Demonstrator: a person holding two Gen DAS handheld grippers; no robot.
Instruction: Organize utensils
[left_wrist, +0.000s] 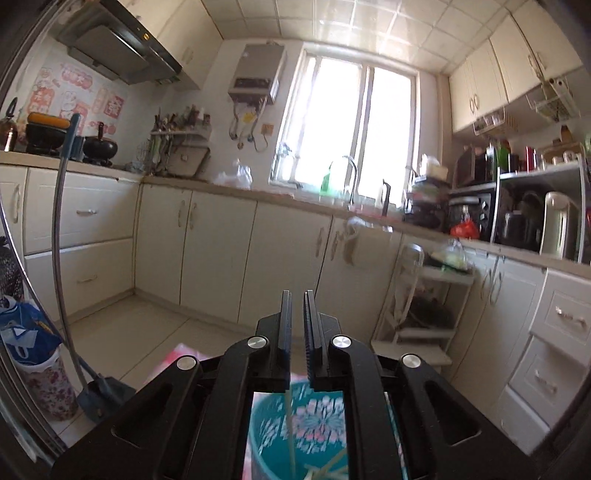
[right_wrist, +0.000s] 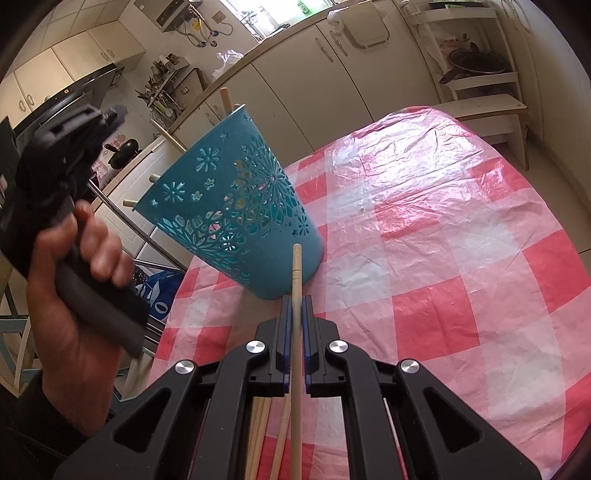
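Note:
A teal perforated utensil holder (right_wrist: 236, 206) stands on the left part of the red-and-white checked table (right_wrist: 424, 229), with several wooden chopsticks (right_wrist: 225, 101) sticking out of its top. My right gripper (right_wrist: 296, 299) is shut on a wooden chopstick (right_wrist: 296, 280) whose tip points at the holder's base. More chopsticks (right_wrist: 264, 439) lie on the cloth under this gripper. My left gripper (left_wrist: 297, 295) is held above the holder (left_wrist: 314, 424), jaws nearly closed with nothing between them; it also shows in the right wrist view (right_wrist: 70, 147), gripped by a hand.
Cream kitchen cabinets (left_wrist: 221, 240) and a counter line the walls. A white shelf cart (right_wrist: 476, 55) holding a pan stands beyond the table's far edge. A metal-handled mop (left_wrist: 62, 240) and a flowered bin (left_wrist: 40, 384) stand on the left.

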